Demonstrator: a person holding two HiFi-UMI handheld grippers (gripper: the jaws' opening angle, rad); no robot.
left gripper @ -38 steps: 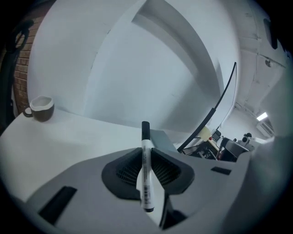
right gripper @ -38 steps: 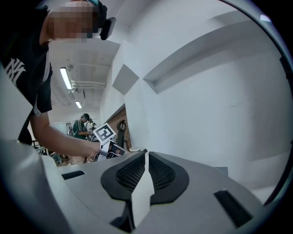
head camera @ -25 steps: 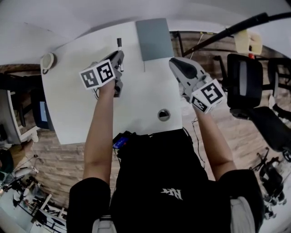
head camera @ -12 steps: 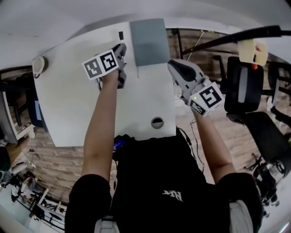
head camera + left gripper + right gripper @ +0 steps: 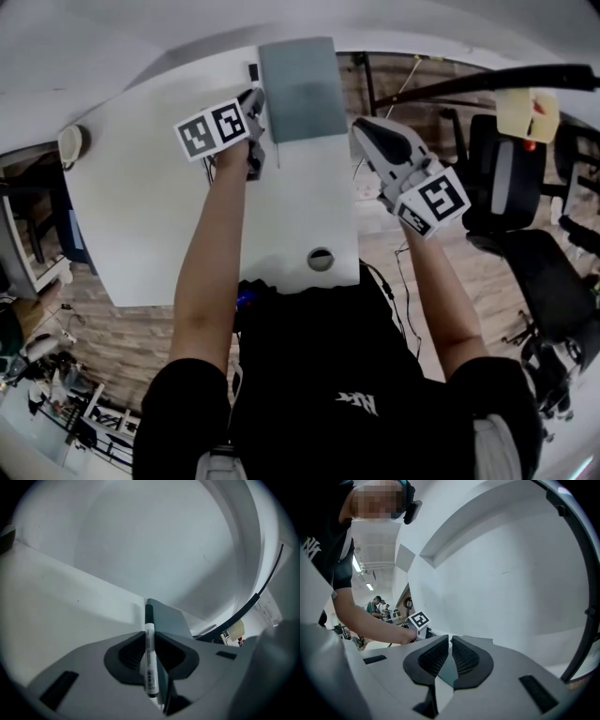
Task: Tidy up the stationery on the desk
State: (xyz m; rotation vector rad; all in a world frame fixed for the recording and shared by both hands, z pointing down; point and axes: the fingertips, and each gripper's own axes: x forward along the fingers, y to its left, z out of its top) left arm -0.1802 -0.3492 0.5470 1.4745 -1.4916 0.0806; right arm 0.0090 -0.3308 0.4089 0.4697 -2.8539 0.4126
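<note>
step: likely placing marker (image 5: 149,656) beside grey folder (image 5: 300,84) | left gripper (image 5: 253,98) fingers clamp marker | right gripper (image 5: 367,131) fingers closed, empty, right of folder | next: lower, release

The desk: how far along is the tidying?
Done: the desk shows little loose stationery besides a round item at its left edge. In hand: the left gripper has its jaws clamped on a marker pen, next to the grey box. Left, probably: stowing that pen; the right gripper is shut, empty.

Black T-shirt (image 5: 309,347) with white logo (image 5: 359,401); grey right gripper (image 5: 450,640).
</note>
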